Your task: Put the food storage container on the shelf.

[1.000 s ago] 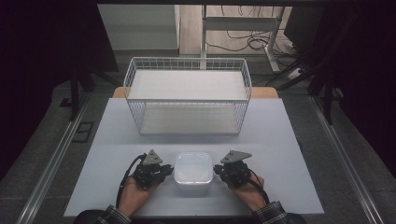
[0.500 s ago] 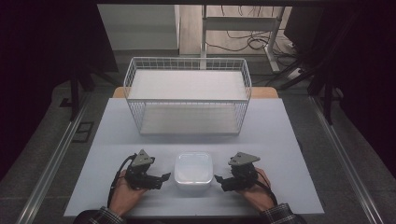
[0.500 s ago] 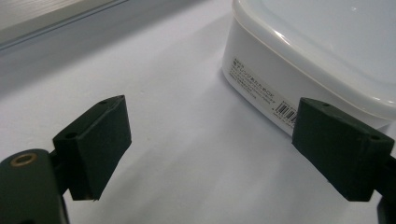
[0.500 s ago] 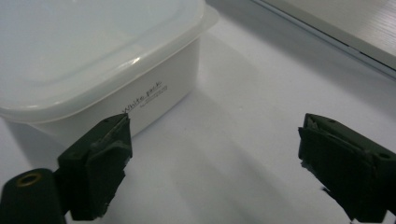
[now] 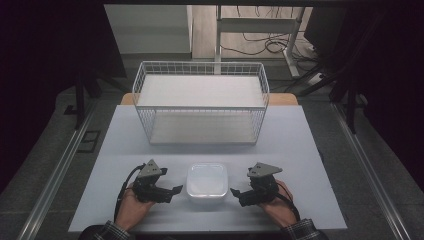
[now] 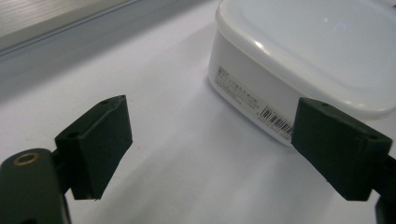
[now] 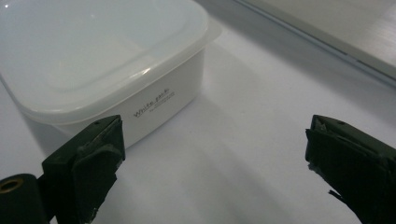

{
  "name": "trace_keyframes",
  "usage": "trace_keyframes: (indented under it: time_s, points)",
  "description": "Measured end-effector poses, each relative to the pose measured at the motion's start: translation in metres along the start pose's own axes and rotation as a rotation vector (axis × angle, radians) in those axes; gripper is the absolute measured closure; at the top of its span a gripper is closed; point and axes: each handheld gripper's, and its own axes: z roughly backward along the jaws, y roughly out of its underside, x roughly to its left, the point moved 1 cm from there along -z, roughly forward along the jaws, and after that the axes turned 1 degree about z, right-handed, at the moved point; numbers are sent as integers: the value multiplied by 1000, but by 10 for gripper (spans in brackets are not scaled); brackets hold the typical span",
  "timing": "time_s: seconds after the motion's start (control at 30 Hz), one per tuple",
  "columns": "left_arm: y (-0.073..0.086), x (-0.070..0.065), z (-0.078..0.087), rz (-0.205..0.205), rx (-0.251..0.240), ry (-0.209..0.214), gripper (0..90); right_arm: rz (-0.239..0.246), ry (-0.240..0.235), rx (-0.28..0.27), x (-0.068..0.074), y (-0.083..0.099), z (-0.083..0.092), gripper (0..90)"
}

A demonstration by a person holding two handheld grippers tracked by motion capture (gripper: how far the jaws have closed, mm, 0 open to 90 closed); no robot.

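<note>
Worktop [image 5: 310, 150], pale and broad, spans the middle of the high view, with dark floor and metal rails to its left and right; wire basket [image 5: 200, 107], white and rectangular, stands at the far half of it, well apart from everything at the near edge; white lidded container [image 5: 207, 181], square with rounded corners, sits near the front edge at the centre, resting flat on the worktop between the two hands; its lid is on, and in the left gripper view [image 6: 327, 51] its side wall carries a small label with a barcode, while in the right gripper view [image 7: 93, 60] its side bears printed lettering; left hand-held gripper [image 5: 172, 191] lies just left of the container, held by the person's left hand [image 5: 134, 209], its tips pointing right toward the box; its jaws have just been opening and stand wide apart, with bare worktop between them and nothing held; in its own view [image 6: 205, 144] the container lies just beyond the right jaw; whether that jaw touches the box I cannot tell; right hand-held gripper [image 5: 236, 194] lies just right of the container, held by the right hand [image 5: 278, 206], tips pointing left; its jaws have likewise just been opening and gape wide, gripping nothing; in its own view [image 7: 212, 156] the box sits just behind the left jaw, clear of the gap
</note>
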Motion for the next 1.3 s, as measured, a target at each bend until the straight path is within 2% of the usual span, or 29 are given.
trace_keyframes:
  time_s: [0.17,0.23,0.3,0.37,0.43,0.47,0.57,0.83,0.93,1.03,1.1,1.13,1.2,1.3]
  points:
    - [-7,-4,4,16,-25,21,104,-27,-1,-28,2,-8,7,20]
    - [-10,-6,4,16,-29,34,84,-19,3,-31,5,-11,9,9]
    - [-13,-9,3,11,-32,64,66,5,-9,-30,10,-15,11,0]
    - [-16,-14,1,-4,-30,70,63,36,-5,-27,15,-18,10,0]
    - [-19,-18,-1,-14,-26,82,59,49,-12,-24,21,-21,7,0]
    - [-20,-19,-3,-14,-28,85,59,45,-32,-15,25,-25,5,13]
    - [-23,-23,-9,-18,-17,97,62,31,-45,-12,29,-29,3,34]
    - [-32,-26,-23,-33,26,97,82,12,-65,-2,30,-38,-8,59]
    - [-37,-29,-30,-55,39,102,84,7,-81,6,30,-45,-16,59]
    - [-39,-30,-33,-45,39,103,85,-9,-93,3,30,-46,-22,62]
    - [-37,-28,-34,-22,32,110,86,-21,-91,2,30,-44,-24,72]
    - [-36,-27,-34,-7,29,120,100,-56,-109,0,27,-41,-24,80]
    - [-32,-26,-34,32,17,149,115,-71,-116,0,26,-40,-24,86]
    - [-27,-26,-32,70,13,198,169,-112,-161,9,24,-36,-23,127]
